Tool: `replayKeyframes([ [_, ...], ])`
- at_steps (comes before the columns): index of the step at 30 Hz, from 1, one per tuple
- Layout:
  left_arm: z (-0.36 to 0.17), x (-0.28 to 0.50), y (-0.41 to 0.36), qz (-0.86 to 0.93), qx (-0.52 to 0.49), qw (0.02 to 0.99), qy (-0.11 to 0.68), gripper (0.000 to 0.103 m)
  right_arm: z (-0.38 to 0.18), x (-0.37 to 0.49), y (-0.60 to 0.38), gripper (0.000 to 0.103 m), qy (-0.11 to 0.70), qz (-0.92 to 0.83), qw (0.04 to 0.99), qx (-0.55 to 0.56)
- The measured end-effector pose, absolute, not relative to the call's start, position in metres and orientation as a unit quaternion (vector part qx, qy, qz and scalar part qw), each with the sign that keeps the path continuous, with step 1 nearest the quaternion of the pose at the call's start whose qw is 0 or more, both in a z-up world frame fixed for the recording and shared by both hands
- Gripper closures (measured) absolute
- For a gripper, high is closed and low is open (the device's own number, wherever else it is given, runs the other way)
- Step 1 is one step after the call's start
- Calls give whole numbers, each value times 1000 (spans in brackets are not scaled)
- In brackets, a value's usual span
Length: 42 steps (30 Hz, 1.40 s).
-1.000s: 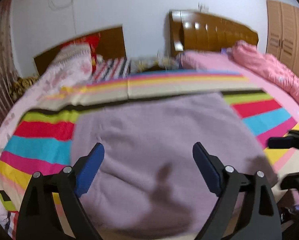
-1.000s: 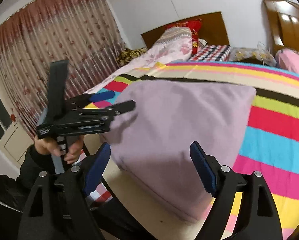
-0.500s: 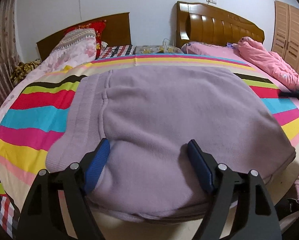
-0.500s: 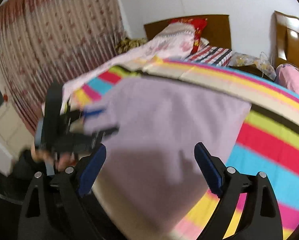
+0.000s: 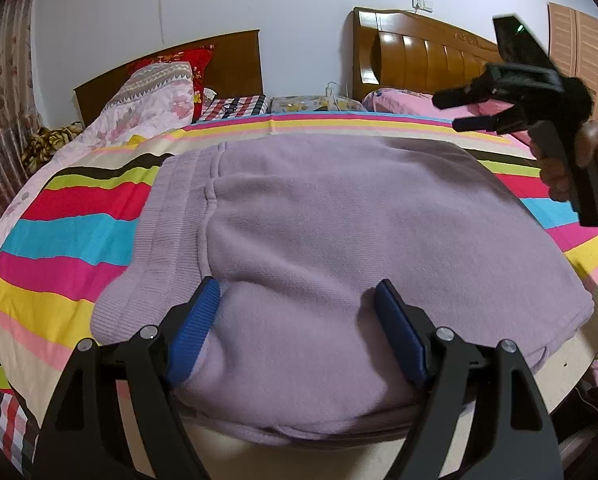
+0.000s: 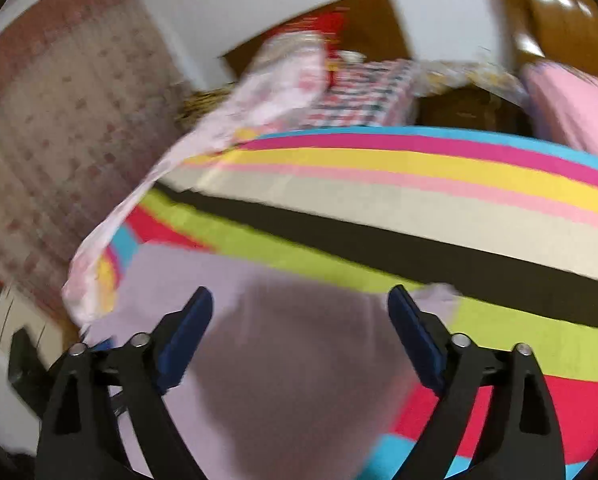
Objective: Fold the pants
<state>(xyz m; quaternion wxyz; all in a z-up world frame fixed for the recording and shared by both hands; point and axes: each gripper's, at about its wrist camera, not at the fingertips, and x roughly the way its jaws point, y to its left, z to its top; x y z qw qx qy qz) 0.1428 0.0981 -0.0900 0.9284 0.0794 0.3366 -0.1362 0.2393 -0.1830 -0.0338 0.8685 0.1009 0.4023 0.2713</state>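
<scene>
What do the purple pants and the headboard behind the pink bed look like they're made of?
The purple pants look like soft fleece or brushed knit: a matte, fuzzy surface with a ribbed knit waistband. The headboard looks like varnished wood: orange-brown curved panels with bright glossy reflections, though it may be veneer.

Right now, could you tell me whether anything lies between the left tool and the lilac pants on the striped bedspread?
Nothing visible does. The left tool sits open right over the near edge of the lilac pants, with only fabric between its blue pads. The right tool hangs off to the side, above the striped bedspread.
</scene>
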Motion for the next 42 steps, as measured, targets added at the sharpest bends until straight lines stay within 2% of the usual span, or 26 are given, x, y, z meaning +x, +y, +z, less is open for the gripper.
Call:
replayKeyframes([
  [4,-91,139,97,-135,81,930,332,23,-49,229,-136,15,438,348,828,31],
  [6,-91,140,97,-136,82,930,332,23,-62,242,-134,15,454,299,839,-11],
  [10,-91,144,99,-138,82,929,333,23,-52,273,-189,15,438,167,881,63],
  [13,-91,143,99,-137,82,930,331,23,-43,259,-203,15,425,203,875,113],
  [17,-91,142,98,-135,84,931,328,23,-57,226,-193,15,444,270,850,86],
  [20,-91,142,97,-134,86,931,328,23,-70,233,-203,18,453,262,846,101],
  [22,-90,143,97,-134,87,931,330,23,-55,239,-208,16,437,191,873,100],
  [24,-90,142,95,-133,87,931,329,23,-30,243,-186,15,407,177,893,77],
  [26,-91,142,92,-128,89,932,328,23,-6,237,-146,15,386,262,881,77],
  [29,-92,141,89,-122,91,933,327,22,12,236,-42,15,391,366,845,-11],
  [35,-91,140,90,-129,91,931,329,22,-24,256,84,15,490,500,709,-79],
  [37,-91,140,90,-131,91,931,328,22,-40,271,99,19,500,477,715,-105],
  [38,-91,140,91,-132,90,931,328,22,-45,277,102,24,507,465,717,-112],
  [40,-90,140,91,-134,89,932,326,22,-43,286,100,25,510,457,722,-93],
  [42,-91,139,91,-134,89,933,321,22,-26,280,101,20,487,451,742,-97],
])
